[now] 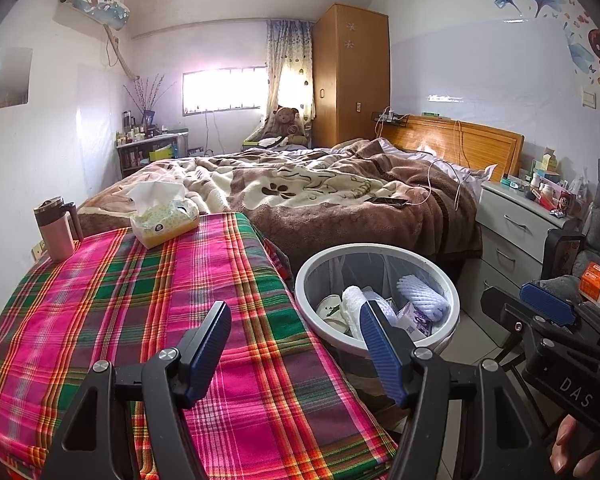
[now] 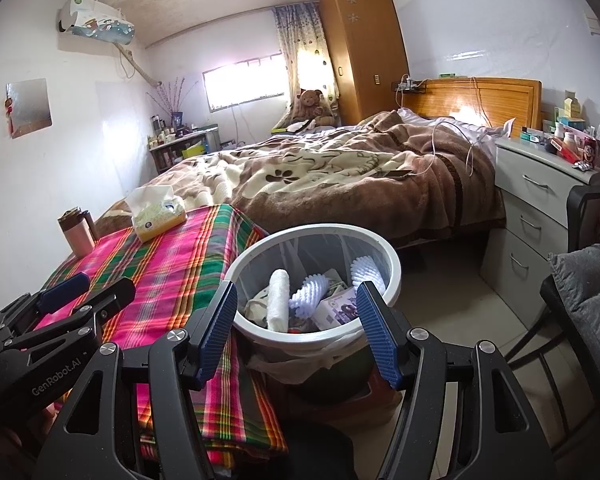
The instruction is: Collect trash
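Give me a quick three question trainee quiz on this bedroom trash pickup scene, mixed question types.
1. True or false: the tissue box sits on the plaid tablecloth.
2. What stands beside the table, holding foam wraps?
3. The left gripper is: A open and empty, B shut on a cup, C shut on a tissue.

Key: 1 true. 2 the white trash bin. 3 A.

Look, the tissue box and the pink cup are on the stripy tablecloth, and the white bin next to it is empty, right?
Not quite. The white bin is not empty: the right wrist view shows foam fruit nets, a small box and other trash inside. The tissue box and pink cup do stand on the stripy tablecloth.
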Demonstrator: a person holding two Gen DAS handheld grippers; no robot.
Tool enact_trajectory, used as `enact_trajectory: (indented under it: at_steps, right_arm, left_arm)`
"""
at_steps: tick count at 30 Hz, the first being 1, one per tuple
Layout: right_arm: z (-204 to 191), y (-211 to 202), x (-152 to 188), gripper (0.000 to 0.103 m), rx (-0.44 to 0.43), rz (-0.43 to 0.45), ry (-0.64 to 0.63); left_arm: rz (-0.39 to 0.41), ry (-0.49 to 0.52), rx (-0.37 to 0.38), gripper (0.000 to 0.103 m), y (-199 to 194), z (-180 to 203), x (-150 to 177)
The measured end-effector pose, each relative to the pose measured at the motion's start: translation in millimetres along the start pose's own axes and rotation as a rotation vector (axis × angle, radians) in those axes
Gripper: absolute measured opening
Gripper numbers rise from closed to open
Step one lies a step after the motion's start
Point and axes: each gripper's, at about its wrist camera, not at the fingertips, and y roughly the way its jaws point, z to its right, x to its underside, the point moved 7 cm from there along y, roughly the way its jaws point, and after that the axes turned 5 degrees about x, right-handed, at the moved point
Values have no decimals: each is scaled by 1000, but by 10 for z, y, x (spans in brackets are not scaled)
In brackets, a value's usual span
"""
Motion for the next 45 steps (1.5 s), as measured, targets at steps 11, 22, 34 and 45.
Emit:
enact_trajectory:
  at_steps: [11,22,34,45]
  right_arm:
    - [-9,-15,-4,63,-2,3,-1]
    - [-31,-9,-16,63,-6,-1,-9]
    - [-28,-15,-13,63,-8,-1,-10]
    - [-34,-18,-4,63,-9,-3,-9]
  left_arm:
    - [-3,-7,-8,67,-16,-20,0]
    - [-3,-7,-8,67,-12,-21,-7]
    - [-3,-8,-10,67,-12,-23,4]
    - [-5,-10,-11,67,-6,-26,15]
